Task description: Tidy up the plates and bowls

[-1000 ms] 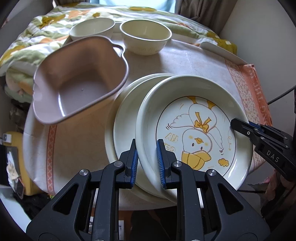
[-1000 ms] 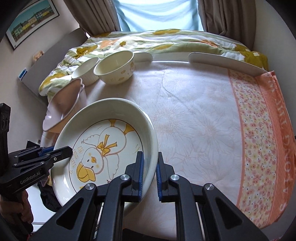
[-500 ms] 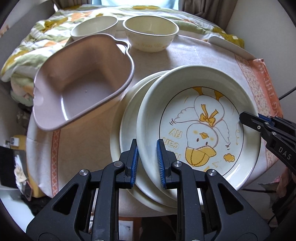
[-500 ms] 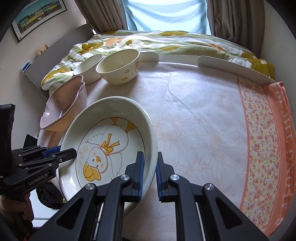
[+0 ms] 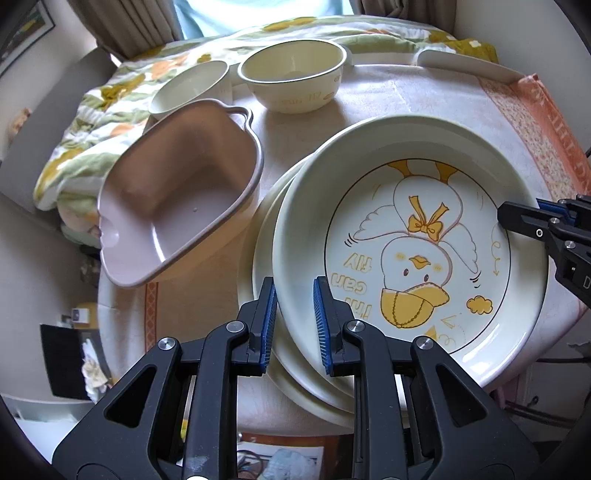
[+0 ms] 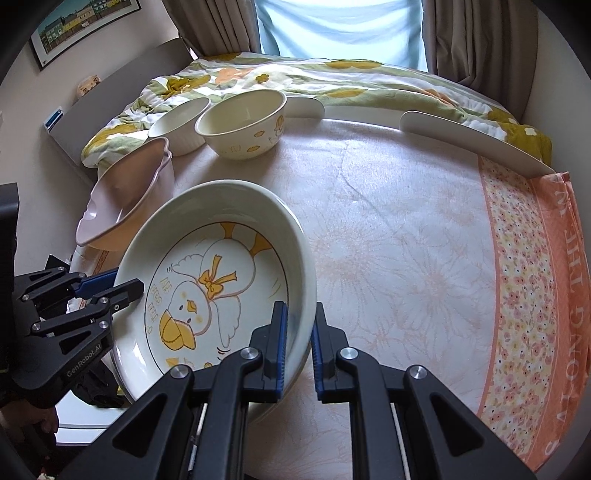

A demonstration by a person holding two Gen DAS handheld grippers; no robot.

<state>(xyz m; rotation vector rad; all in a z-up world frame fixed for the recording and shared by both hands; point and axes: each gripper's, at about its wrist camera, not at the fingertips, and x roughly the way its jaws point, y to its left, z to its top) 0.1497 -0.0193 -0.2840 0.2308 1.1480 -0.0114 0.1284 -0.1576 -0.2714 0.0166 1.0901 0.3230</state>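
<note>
Tablecloth (image 6: 406,240) by the bed is carrying the crockery; both grippers are clamping the duck plate (image 5: 417,251), left gripper (image 5: 293,321) at its 8 o'clock rim, right gripper (image 6: 298,343) opposite, plain plate (image 5: 258,266) sitting directly beneath, bowls (image 5: 293,79) waiting at 12

Both views are lit softly by daylight from the pale curtained window (image 6: 341,29) behind. Soft glare is seen on the glossy cream duck-printed plate (image 5: 417,251). Edges are bent and darkened by fisheye distortion.
</note>
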